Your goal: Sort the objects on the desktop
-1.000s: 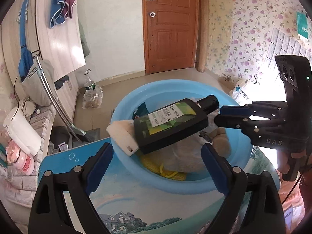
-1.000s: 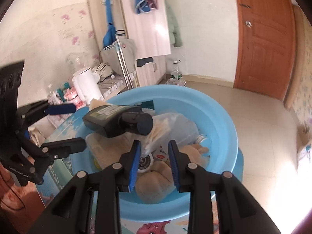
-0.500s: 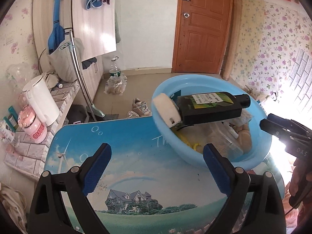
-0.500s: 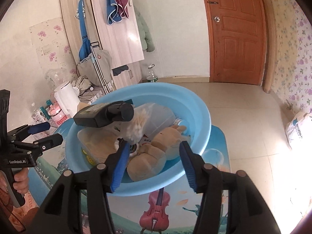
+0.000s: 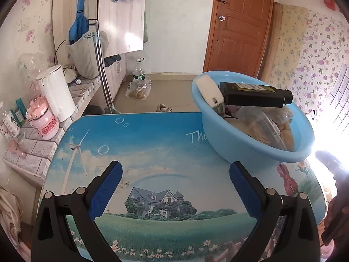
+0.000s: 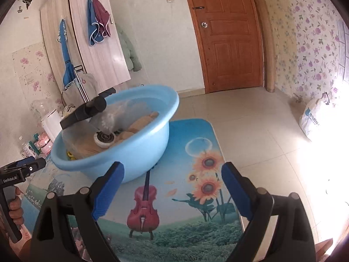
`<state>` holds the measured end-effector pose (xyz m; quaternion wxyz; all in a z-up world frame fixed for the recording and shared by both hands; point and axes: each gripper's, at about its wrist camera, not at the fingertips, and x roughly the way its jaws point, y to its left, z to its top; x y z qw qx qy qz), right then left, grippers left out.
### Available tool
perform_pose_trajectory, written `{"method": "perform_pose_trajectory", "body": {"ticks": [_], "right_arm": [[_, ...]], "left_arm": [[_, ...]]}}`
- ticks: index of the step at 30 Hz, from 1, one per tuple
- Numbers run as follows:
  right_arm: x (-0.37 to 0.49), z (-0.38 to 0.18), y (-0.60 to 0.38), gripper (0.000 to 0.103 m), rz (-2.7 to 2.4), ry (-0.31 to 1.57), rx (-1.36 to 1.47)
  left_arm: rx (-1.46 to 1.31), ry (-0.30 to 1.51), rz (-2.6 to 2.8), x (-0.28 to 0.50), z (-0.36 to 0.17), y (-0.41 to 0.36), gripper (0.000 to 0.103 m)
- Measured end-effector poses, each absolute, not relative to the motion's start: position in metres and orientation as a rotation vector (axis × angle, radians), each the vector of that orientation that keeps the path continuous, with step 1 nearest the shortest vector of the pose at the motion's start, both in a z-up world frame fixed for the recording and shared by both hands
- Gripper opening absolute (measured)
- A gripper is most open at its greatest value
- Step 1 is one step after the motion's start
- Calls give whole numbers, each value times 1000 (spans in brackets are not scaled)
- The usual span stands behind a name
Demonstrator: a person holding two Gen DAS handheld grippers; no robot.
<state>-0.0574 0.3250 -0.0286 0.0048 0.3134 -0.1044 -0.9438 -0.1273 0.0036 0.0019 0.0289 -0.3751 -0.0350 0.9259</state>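
Both grippers are pointing downward over the printed surface (image 5: 152,148), and neither is holding anything. The left gripper (image 5: 174,187) is angling steeply toward the house scene printed on the surface, its jaws opening and already standing wide, with only bare surface between the blue pads (image 5: 104,190). The right gripper (image 6: 172,187) is tilting down a little less sharply above the violin and sunflower print, its jaws opening fast and likewise wide, nothing between them.

The blue basin (image 5: 246,146) is sitting on the surface beyond both grippers, toward its far right part in the left view, well apart from either set of jaws. A black bottle (image 5: 253,93) is lying across the heap inside, its cap jutting past the rim, beside a white rounded object (image 5: 209,91).

The left view is showing things the right one is hiding: a white kettle (image 5: 56,91) and a pink cup (image 5: 44,122) on a tiled ledge beside the surface, and the bottle's label side. The right gripper itself is washing out in glare at that view's right edge. The right view is offering the basin's other side (image 6: 139,152), with a clear plastic bag (image 6: 117,115) and tan plush pieces (image 6: 139,124) inside it, a white bag (image 6: 316,118) on the floor, and a hand (image 6: 15,207) gripping the left gripper's handle at the frame's left edge.
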Motion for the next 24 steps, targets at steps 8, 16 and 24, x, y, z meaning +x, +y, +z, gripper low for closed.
{"method": "perform_pose_trajectory", "body": {"ticks": [8,16,24], "right_arm": [[-87,-58,284,100,-2847,-41,1240],[-109,-77,263,102,-2755,3,1394],[-110,-75,259,103,-2777,1,1431]], "left_arm": [[-1157,-112,2857,-122,6,3,99],[-1124,-98,2833,-112,31,21,99],[-1154,-17,2802,-108,34,50,99]]}}
